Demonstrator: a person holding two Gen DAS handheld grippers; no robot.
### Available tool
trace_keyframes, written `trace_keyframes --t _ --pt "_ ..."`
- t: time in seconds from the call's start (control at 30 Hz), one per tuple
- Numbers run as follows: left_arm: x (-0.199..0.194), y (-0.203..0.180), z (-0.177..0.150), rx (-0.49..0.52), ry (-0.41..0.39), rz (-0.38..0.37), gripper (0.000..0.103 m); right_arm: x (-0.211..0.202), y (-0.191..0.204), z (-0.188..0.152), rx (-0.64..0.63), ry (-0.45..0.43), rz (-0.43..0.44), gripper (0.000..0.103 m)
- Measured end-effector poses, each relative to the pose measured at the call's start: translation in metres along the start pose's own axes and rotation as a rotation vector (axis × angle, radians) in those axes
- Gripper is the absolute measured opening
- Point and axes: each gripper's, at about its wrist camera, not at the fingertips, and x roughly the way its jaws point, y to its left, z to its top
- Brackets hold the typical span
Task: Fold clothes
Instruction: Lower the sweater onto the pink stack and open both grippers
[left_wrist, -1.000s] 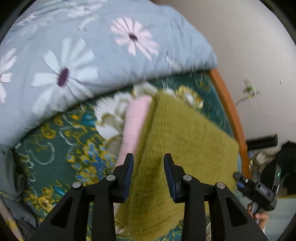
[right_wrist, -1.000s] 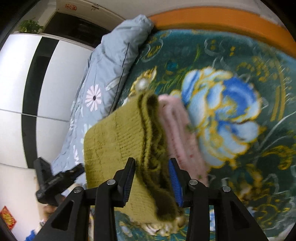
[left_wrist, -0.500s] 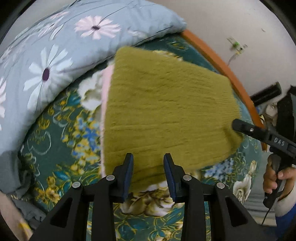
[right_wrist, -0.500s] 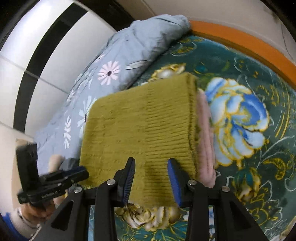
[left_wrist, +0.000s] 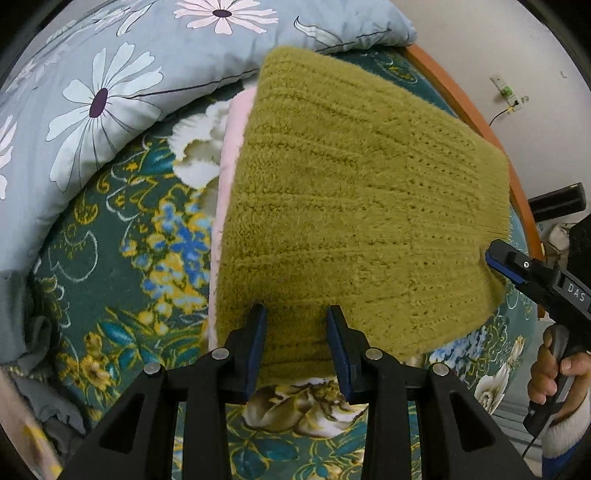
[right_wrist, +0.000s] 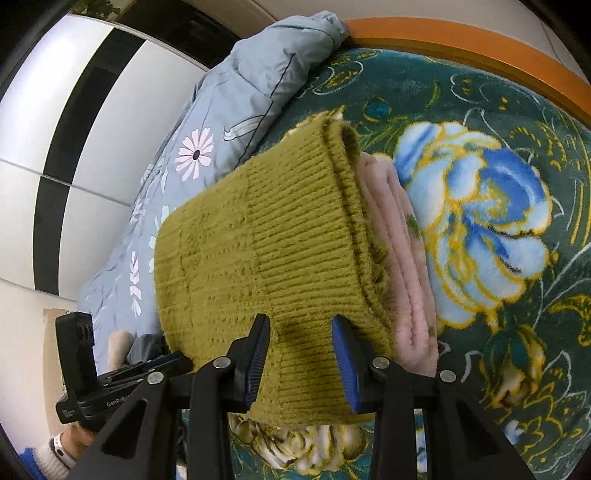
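Note:
A folded olive-green knitted sweater (left_wrist: 354, 206) lies on top of a folded pink garment (left_wrist: 229, 147) on the bed. It also shows in the right wrist view (right_wrist: 266, 251), with the pink garment (right_wrist: 402, 258) under its right edge. My left gripper (left_wrist: 295, 350) is open, its fingers astride the sweater's near edge. My right gripper (right_wrist: 301, 362) is open, its fingers over the sweater's near edge. The right gripper also shows at the right of the left wrist view (left_wrist: 493, 256), touching the sweater's corner.
The bed has a dark green floral blanket (left_wrist: 147, 236) and a pale blue daisy-print duvet (left_wrist: 92, 92) bunched beyond the stack. An orange bed rim (right_wrist: 461, 48) runs along the far side, with a wall behind. A white and black wardrobe (right_wrist: 55, 129) stands at left.
Both grippers have pulled back and risen from the sweater's edges, so the whole folded stack is now seen from above. The sweater now lies flat on the pink garment.

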Motion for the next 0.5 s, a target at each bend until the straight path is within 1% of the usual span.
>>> trace_keyframes --t 0.1,0.17,0.23,0.33,0.43,0.47,0.5 --pt "-0.01 -0.004 0.0 -0.006 -0.008 0.022 0.034 -0.012 0.004 -0.006 0.025 -0.011 0.013 0.039" --pt "-0.018 -0.005 -0.005 -0.029 -0.027 0.001 0.035 -0.024 0.006 -0.017 0.041 -0.03 0.03 0.04" --pt "-0.027 -0.006 -0.009 -0.047 -0.045 -0.024 0.035 -0.032 0.006 -0.034 0.046 -0.037 0.039 0.044" --pt "-0.04 -0.008 -0.02 -0.059 -0.065 -0.048 0.035 -0.028 0.004 -0.06 0.031 0.016 0.009 0.045" --pt "-0.04 -0.013 -0.033 -0.089 -0.051 -0.063 0.036 -0.018 0.002 -0.081 0.022 0.074 -0.023 0.045" --pt "-0.038 -0.015 -0.038 -0.103 -0.042 -0.066 0.04 -0.015 0.002 -0.088 0.019 0.09 -0.032 0.045" --pt "-0.035 -0.015 -0.046 -0.126 -0.021 -0.056 0.048 -0.013 0.002 -0.094 0.016 0.101 -0.039 0.045"
